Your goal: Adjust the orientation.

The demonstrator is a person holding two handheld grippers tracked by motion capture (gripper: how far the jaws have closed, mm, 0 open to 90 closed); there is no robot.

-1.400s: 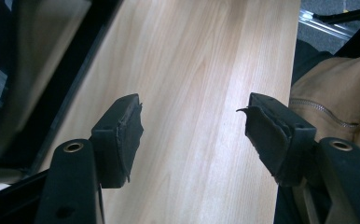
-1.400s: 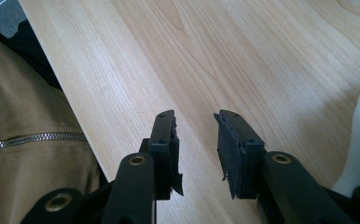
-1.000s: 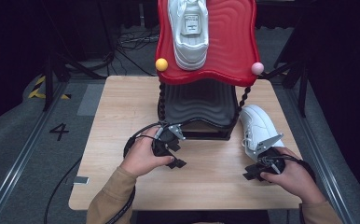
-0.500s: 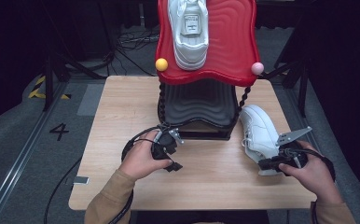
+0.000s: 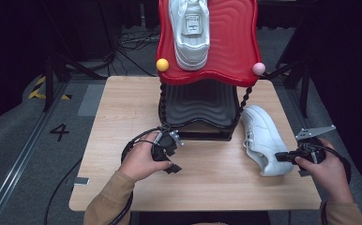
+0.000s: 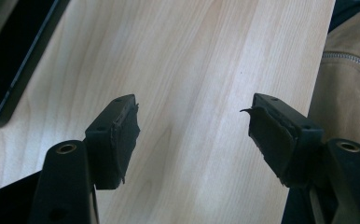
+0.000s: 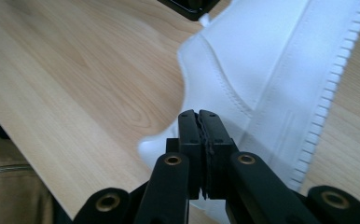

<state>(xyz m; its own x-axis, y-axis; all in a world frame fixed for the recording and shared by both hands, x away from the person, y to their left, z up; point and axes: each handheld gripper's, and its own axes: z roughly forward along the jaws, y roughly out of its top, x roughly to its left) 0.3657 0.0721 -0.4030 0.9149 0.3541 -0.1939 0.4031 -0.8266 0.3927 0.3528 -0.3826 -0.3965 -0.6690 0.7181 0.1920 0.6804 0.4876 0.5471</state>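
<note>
A white sneaker lies on the wooden table at the right, toe toward the rack. My right gripper sits at its heel end, jaws pressed shut with nothing seen between them. In the right gripper view the closed tips hover over the sneaker's white side. A second white sneaker rests on the red wavy top of the rack. My left gripper is held low in front of the rack, and in its own view it stands open over bare wood.
The rack has a black ribbed lower shelf, twisted black posts, a yellow ball and a pink ball at its front corners. Cables trail off the table's front left. A tan sleeve lies beside the left gripper.
My right hand has shifted to the right and slightly away, and its gripper now points in at the sneaker's heel. The left hand has hardly moved.
</note>
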